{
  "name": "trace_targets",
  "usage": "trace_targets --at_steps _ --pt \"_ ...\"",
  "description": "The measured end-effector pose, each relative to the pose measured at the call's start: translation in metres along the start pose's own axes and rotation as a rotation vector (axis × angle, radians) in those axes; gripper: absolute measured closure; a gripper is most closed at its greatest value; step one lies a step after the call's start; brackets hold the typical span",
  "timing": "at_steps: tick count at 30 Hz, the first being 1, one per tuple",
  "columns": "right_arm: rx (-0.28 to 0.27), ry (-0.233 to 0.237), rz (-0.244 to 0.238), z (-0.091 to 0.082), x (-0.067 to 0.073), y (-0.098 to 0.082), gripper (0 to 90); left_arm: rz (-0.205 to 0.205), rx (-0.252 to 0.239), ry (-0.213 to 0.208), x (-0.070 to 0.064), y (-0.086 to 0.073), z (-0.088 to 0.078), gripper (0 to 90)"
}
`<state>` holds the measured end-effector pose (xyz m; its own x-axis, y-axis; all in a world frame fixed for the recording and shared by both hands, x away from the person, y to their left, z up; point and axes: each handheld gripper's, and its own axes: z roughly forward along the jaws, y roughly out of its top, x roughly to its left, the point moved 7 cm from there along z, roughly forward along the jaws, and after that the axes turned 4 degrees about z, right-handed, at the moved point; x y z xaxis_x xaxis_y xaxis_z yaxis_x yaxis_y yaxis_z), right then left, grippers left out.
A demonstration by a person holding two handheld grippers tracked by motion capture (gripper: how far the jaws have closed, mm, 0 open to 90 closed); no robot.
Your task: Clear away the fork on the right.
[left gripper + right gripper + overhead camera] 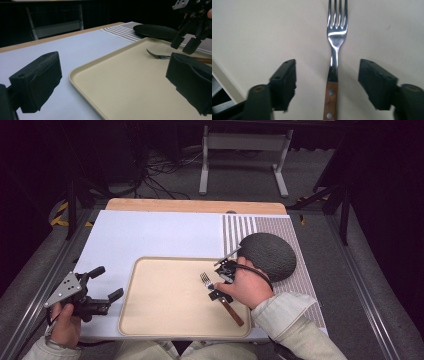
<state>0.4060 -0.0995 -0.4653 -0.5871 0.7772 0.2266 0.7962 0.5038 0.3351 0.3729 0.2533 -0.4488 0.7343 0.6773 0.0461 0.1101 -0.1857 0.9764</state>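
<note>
Our right gripper (pixel 327 82) hangs just over the fork (pixel 333 62), jaws spread wide to either side of the neck and touching nothing, so the fork lies free. It rests flat on the beige tray (pixel 165 320), tines pointing far and left, wooden handle toward the tray's near right corner, apparently where we want it stowed. Our right hand (pixel 247 287) keeps the tool low, probably so the fork settles without sliding. Right of the tray, the dark round plate (pixel 272 255) sits on the striped mat (pixel 237 227). Our left gripper (pixel 102 285) waits near the tray's left edge, jaws apart and empty, out of the way.
</note>
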Motion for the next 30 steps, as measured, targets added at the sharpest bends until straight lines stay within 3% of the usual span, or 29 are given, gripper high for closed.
trace_targets --at_steps 2,3,10,12,14,16,19,21,24,26,30 --pt "-0.029 -0.002 -0.05 -0.003 0.0 0.004 18.9 0.0 0.0 0.0 0.0 0.0 0.0 0.8" --pt "-0.06 -0.012 -0.109 -0.005 0.0 0.008 15.2 0.001 0.0 -0.001 0.0 0.0 0.0 0.8" --pt "-0.172 -0.009 -0.203 -0.014 0.003 0.021 13.3 0.001 -0.002 0.0 0.0 0.0 0.0 0.8" --pt "-0.215 0.024 -0.253 -0.015 0.006 0.025 12.3 0.002 -0.002 0.0 0.0 0.0 0.0 0.8" --pt "-0.233 0.048 -0.273 -0.015 0.008 0.028 11.3 0.005 -0.002 0.001 0.0 0.0 0.0 0.8" --pt "-0.252 0.041 -0.32 -0.015 0.007 0.03 11.4 0.009 0.001 -0.003 -0.001 0.0 0.0 0.8" --pt "-0.259 0.035 -0.43 -0.012 0.007 0.031 12.6 0.009 -0.002 -0.003 -0.001 0.001 0.0 0.8" --pt "-0.261 0.043 -0.471 -0.01 0.008 0.032 16.3 0.008 -0.003 -0.002 -0.001 0.001 0.0 0.8" --pt "-0.325 0.046 -0.387 -0.006 0.011 0.037 23.6 0.008 -0.008 -0.001 -0.001 0.001 0.0 0.8" --pt "-0.322 0.049 -0.417 -0.005 0.012 0.038 29.2 0.008 -0.009 -0.001 -0.001 0.001 0.0 0.8" --pt "-0.331 0.061 -0.405 0.0 0.015 0.039 34.8 0.007 -0.01 -0.001 -0.001 0.001 0.0 0.8"
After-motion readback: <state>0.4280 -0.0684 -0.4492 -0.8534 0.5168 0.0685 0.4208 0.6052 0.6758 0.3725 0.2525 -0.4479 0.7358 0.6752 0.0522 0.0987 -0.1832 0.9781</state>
